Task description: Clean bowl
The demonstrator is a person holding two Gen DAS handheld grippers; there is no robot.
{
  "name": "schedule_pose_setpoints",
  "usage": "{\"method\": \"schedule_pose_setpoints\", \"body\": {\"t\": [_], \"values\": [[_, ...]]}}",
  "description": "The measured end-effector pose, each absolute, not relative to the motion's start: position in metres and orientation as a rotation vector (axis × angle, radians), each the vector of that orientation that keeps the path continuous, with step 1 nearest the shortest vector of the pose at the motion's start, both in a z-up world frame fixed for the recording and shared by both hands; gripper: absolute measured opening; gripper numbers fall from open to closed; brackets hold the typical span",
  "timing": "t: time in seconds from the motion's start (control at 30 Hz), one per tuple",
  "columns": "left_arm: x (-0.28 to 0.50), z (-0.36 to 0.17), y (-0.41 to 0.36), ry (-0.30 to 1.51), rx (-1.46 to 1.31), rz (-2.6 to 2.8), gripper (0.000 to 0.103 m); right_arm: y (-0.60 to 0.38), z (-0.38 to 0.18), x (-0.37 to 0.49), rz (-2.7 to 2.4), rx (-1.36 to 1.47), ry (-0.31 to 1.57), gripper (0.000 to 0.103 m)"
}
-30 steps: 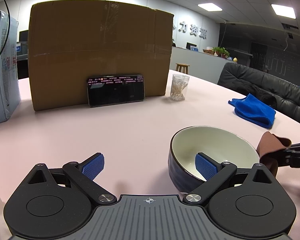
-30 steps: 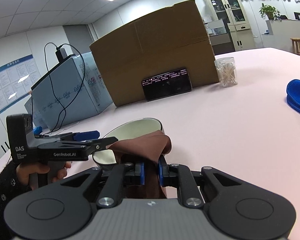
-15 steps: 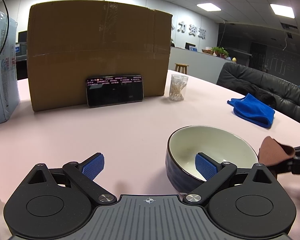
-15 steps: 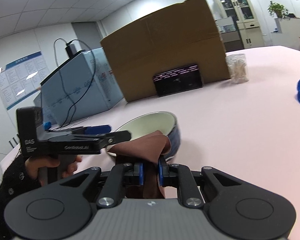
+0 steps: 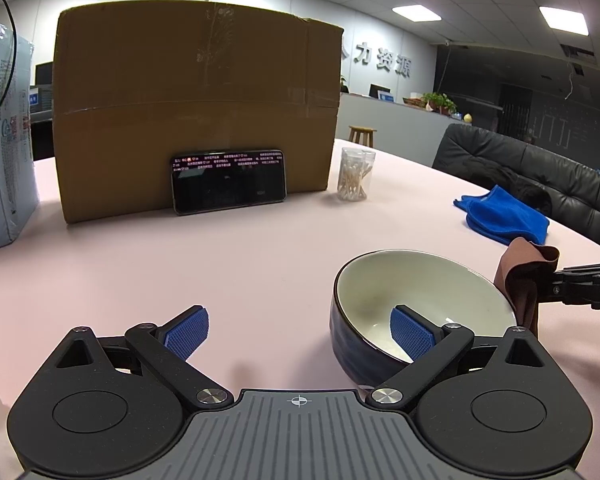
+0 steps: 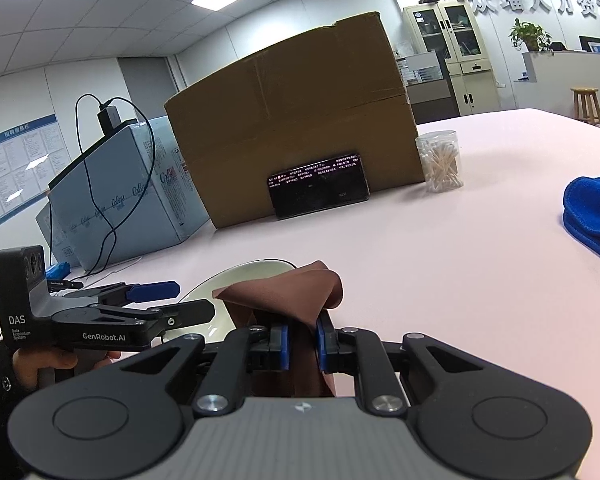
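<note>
A dark blue bowl with a cream inside sits on the pink table; it also shows in the right wrist view. My left gripper is open, its right finger inside the bowl and its left finger outside on the table side, straddling the near rim. My right gripper is shut on a brown cloth, held at the bowl's right rim; the cloth shows in the left wrist view. The cloth hides part of the bowl in the right wrist view.
A large cardboard box stands at the back with a phone leaning on it. A jar of cotton swabs is to its right. A blue cloth lies at the far right. A light blue box is at the left.
My right gripper with the brown cloth drew back slightly, then came up again beside the bowl's right rim. The left gripper stayed open across the bowl's rim.
</note>
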State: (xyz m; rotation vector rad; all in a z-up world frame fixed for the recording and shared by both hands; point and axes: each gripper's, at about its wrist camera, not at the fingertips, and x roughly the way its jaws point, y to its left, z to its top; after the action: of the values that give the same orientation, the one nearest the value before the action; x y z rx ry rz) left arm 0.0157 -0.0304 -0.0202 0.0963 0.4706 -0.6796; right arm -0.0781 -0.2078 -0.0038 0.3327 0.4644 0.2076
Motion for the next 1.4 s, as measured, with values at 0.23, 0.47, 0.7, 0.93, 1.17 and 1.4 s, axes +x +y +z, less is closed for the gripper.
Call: {"method": "schedule_pose_setpoints", "body": {"t": [0.23, 0.47, 0.7, 0.93, 1.17, 1.4], "values": [[0.014, -0.021, -0.032, 0.467, 0.107, -0.693, 0.099, -0.218, -0.001, -0.067, 0.229, 0.353, 0.471, 0.016], [0.014, -0.021, -0.034, 0.468, 0.108, -0.695, 0.099, -0.233, -0.002, -0.046, 0.263, 0.414, 0.496, 0.016], [0.014, -0.02, -0.034, 0.467, 0.109, -0.694, 0.099, -0.246, -0.004, -0.026, 0.336, 0.466, 0.511, 0.016], [0.013, -0.02, -0.034, 0.467, 0.108, -0.695, 0.099, -0.257, -0.006, -0.005, 0.411, 0.501, 0.532, 0.016], [0.012, -0.02, -0.035, 0.463, 0.115, -0.696, 0.099, -0.266, -0.007, 0.019, 0.486, 0.503, 0.565, 0.017], [0.01, -0.02, -0.037, 0.455, 0.126, -0.695, 0.099, -0.272, -0.018, 0.034, 0.57, 0.579, 0.559, 0.017]]}}
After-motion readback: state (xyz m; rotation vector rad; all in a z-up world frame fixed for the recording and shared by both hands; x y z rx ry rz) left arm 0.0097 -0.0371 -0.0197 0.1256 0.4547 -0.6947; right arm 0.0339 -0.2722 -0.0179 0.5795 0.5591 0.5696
